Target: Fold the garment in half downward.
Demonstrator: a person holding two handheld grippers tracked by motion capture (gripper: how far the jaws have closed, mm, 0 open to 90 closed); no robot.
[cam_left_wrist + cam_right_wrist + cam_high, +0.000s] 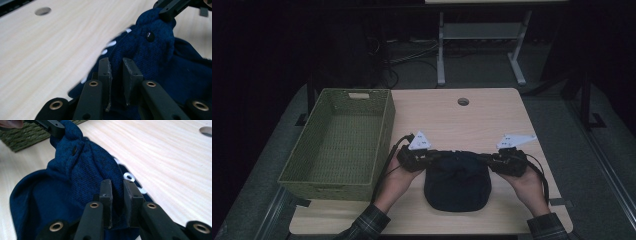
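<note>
A dark blue knitted garment with a small black button lies bunched on the wooden table near its front edge. My left gripper is shut on the garment's left end, and its jaws pinch a fold of blue knit. My right gripper is shut on the right end, with the blue fabric clamped between its jaws. The stretch between the two grippers is lifted a little above the table. In the left gripper view the right gripper bites the far end of the fold; in the right gripper view the left gripper does the same.
A green woven basket, empty, stands on the table's left side, close to my left hand. The table has a round cable hole near its far edge. Beyond the table are a white desk frame and cables on the floor.
</note>
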